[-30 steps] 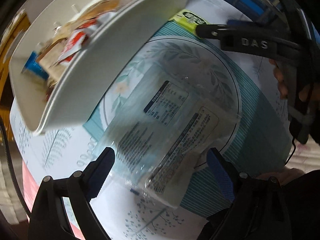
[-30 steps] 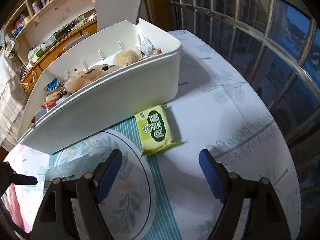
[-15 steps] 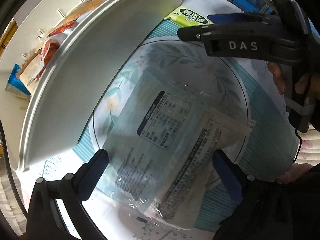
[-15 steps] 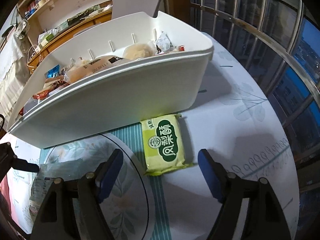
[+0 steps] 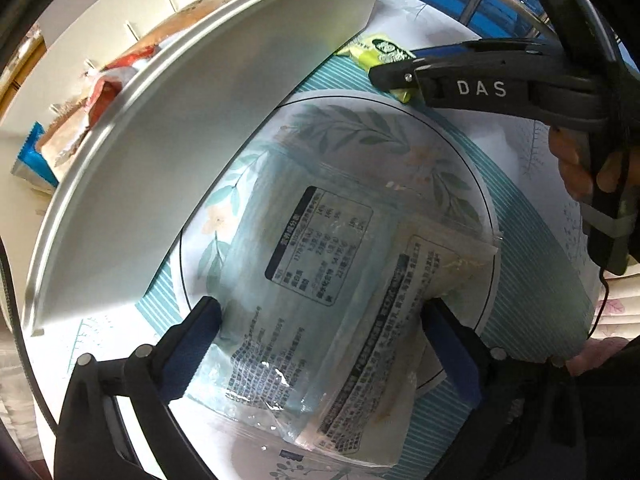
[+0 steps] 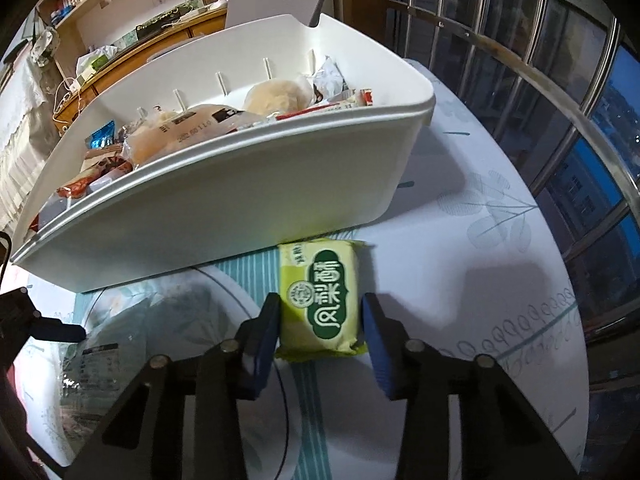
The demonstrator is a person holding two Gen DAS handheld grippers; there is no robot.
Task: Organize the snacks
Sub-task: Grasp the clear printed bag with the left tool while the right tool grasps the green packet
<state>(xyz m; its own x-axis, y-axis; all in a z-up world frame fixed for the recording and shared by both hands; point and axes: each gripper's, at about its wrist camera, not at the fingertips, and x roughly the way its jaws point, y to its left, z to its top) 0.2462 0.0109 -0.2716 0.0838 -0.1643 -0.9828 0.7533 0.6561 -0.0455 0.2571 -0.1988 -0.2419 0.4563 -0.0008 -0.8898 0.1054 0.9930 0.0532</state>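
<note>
Right gripper [image 6: 320,320] angled steeply down, jaws just closing around the green snack pack [image 6: 318,300], white bin [image 6: 240,200] just beyond, left gripper [image 5: 320,320] pointing almost straight down, spread wide astride clear snack bags [image 5: 320,280]

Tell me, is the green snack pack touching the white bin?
Cannot tell. In the right wrist view the green snack pack reaches the white bin's base, but no contact or gap shows plainly.

Left tool [image 5: 320,340] spread wide astride clear packet [image 5: 320,280]; white bin [image 5: 208,152] beside.
</note>
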